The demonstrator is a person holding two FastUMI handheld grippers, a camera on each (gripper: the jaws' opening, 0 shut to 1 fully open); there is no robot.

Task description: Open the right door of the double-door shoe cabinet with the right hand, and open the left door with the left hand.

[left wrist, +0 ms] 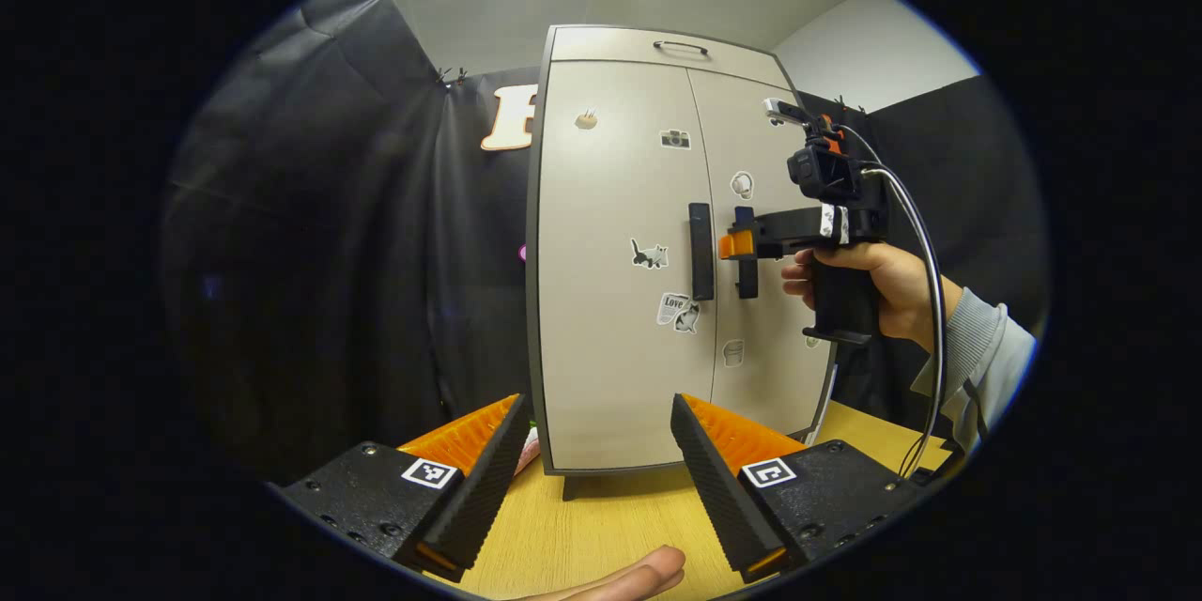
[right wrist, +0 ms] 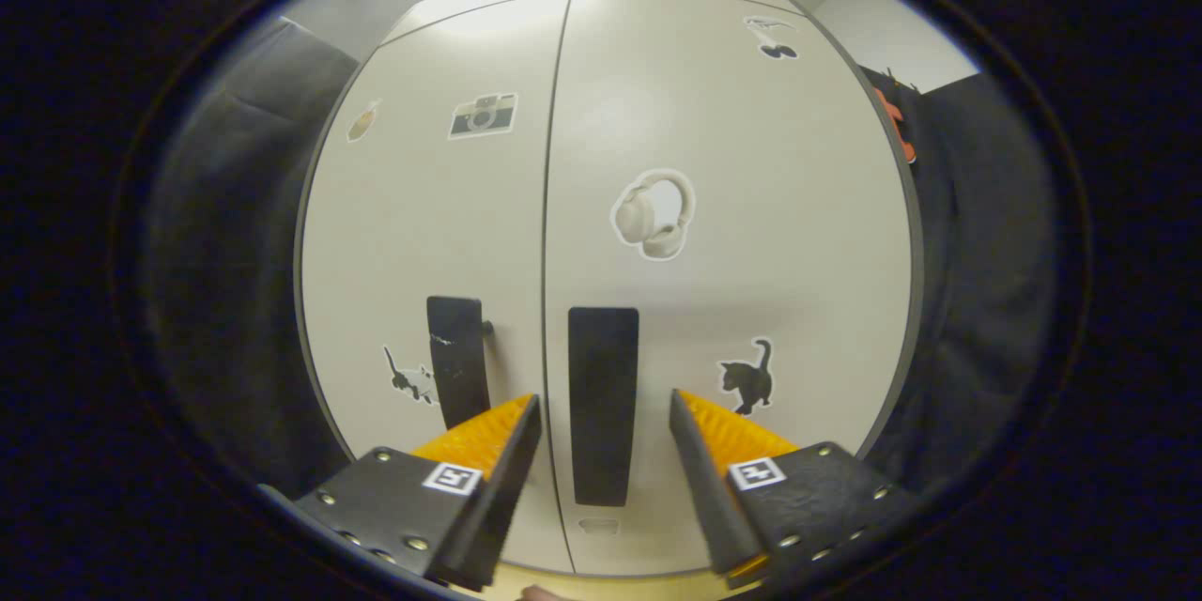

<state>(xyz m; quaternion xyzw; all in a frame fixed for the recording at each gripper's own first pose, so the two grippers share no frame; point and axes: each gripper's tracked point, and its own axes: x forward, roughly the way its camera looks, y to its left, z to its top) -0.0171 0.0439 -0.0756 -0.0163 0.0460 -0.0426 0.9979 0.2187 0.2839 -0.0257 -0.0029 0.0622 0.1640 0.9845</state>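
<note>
Your right gripper (right wrist: 601,423) stood close before the shoe cabinet (left wrist: 610,376) on the bench (left wrist: 601,526), jaws apart, with the right door's handle (right wrist: 602,404) dead ahead between them, not yet clamped. The handle's long axis ran vertical. Your left gripper (left wrist: 596,432), jaws also apart, hung well back from the left door's handle (left wrist: 701,251). Both doors were closed.

A sticker (left wrist: 673,308) on the shoe cabinet's left door (left wrist: 620,263) reads "Love".
</note>
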